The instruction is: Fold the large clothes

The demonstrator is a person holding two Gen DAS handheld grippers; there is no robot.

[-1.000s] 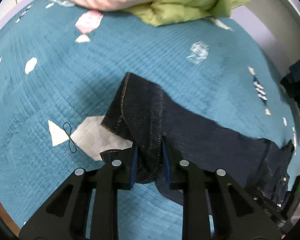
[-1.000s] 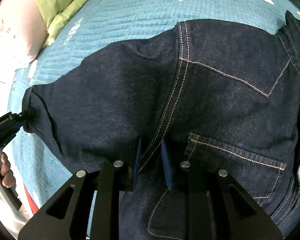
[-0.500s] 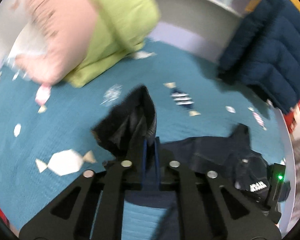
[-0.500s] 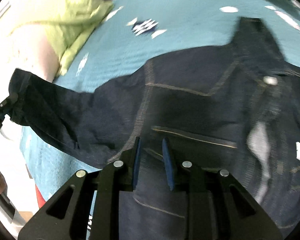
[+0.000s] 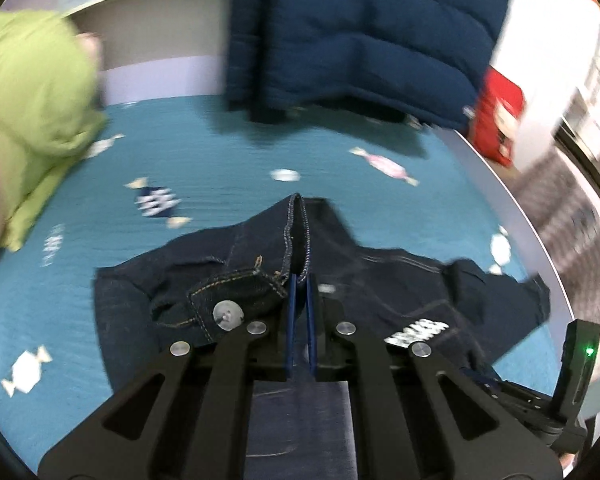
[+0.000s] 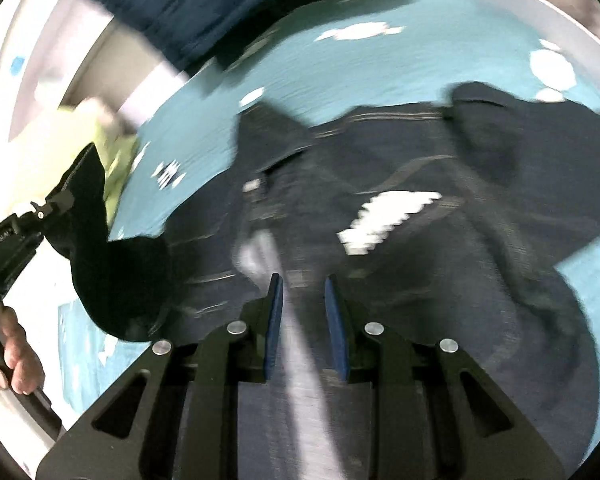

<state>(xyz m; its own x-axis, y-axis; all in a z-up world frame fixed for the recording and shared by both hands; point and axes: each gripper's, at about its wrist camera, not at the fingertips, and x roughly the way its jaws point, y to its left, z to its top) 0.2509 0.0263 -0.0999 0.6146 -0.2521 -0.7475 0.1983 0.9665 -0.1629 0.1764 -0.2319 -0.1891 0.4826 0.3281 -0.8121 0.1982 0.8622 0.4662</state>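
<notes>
Dark blue jeans (image 5: 384, 280) lie crumpled on a teal bed cover (image 5: 220, 184), waist end with a metal button (image 5: 228, 314) and a white label (image 5: 416, 330) facing me. My left gripper (image 5: 299, 284) is shut on a hemmed edge of the jeans, which stands up between the pads. In the right wrist view the jeans (image 6: 440, 240) are blurred; my right gripper (image 6: 302, 284) hangs above them, jaws parted, and the blur hides whether fabric is pinched. The left gripper (image 6: 56, 208) shows at the left, holding dark cloth up.
A navy quilted jacket (image 5: 360, 32) lies at the head of the bed. A green pillow (image 5: 28, 112) sits at the left. A red box (image 5: 500, 116) and the bed's right edge (image 5: 512, 216) are at the right. A hand (image 6: 16, 344) holds the left gripper's handle.
The left gripper has carried the jeans leg up and across onto the waist end. The right gripper's jaws, shut on the denim before, have spread wider. Both views swung toward the navy jacket.
</notes>
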